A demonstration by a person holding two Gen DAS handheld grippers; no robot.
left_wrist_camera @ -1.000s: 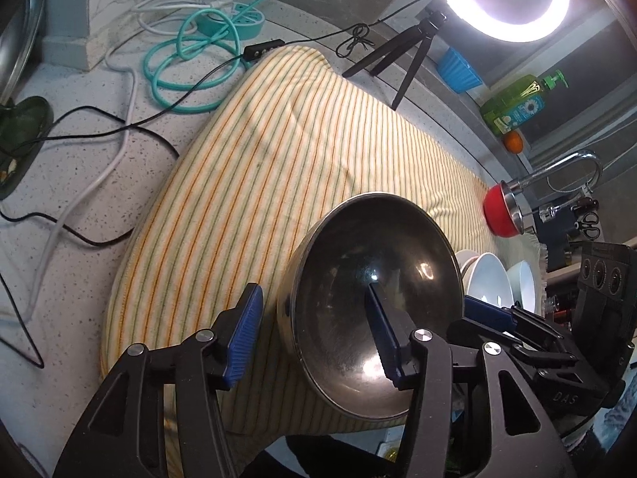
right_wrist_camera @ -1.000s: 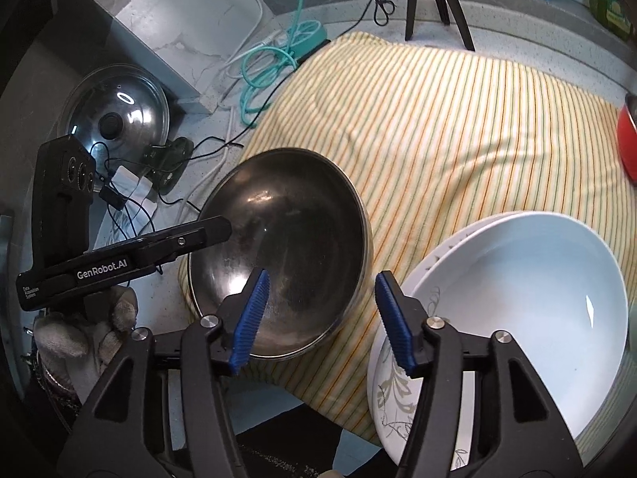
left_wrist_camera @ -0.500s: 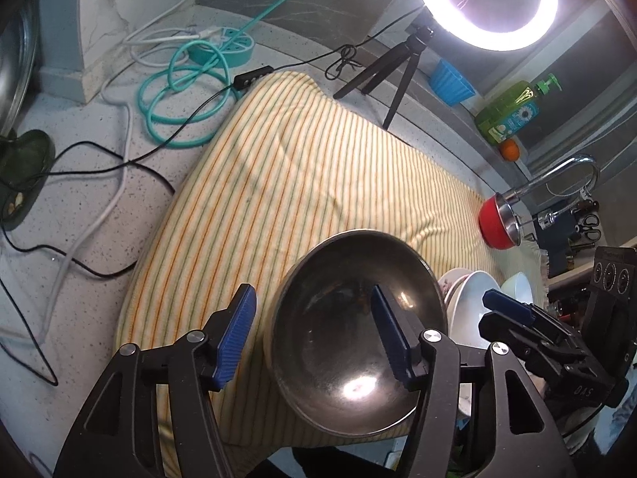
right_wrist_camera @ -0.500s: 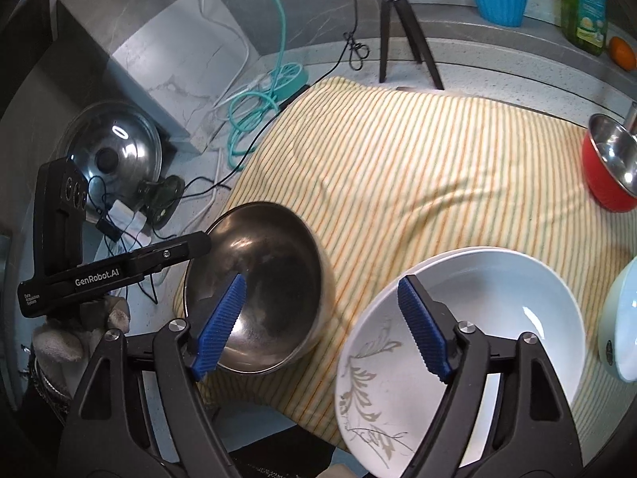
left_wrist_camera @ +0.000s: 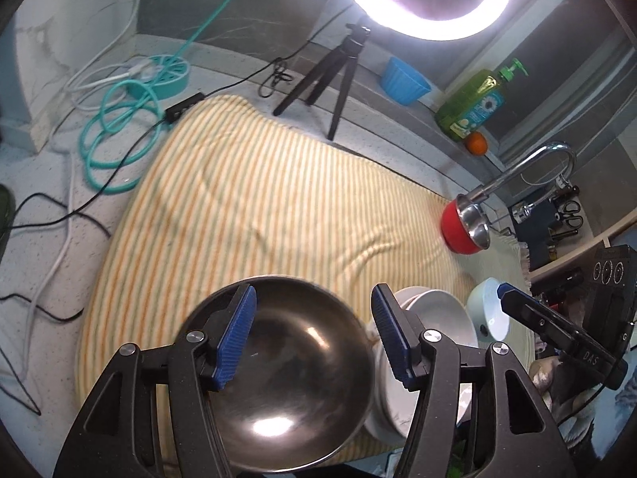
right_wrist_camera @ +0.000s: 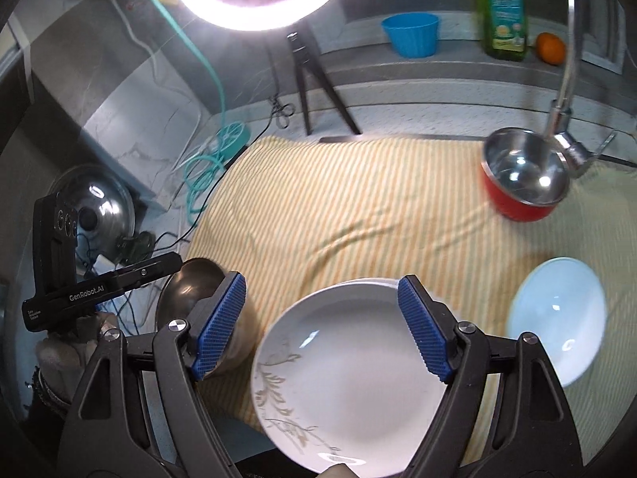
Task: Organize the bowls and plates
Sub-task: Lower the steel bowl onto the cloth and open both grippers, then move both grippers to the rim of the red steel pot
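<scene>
Striped cloth (left_wrist_camera: 254, 199) over speckled counter (left_wrist_camera: 47, 183). Left gripper (left_wrist_camera: 314, 334), jaws parted, above round steel bowl (left_wrist_camera: 286, 390); right gripper (right_wrist_camera: 322, 326), just widened, over glossy floral plate (right_wrist_camera: 350, 374). Red bowl (right_wrist_camera: 521, 183) at two o'clock.

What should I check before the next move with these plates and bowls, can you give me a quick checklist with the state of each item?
1. Left gripper empty: ok, open above the steel bowl, nothing between the pads.
2. Right gripper empty: ok, its jaws have just been opening and hold nothing, above the white plate.
3. Steel bowl resting flat on the striped cloth: ok.
4. White plate fully supported: cannot tell, its near edge seems to overhang the cloth.
5. Pale blue bowl and red bowl upright: ok.
6. Middle of cloth free for stacking: ok.
</scene>
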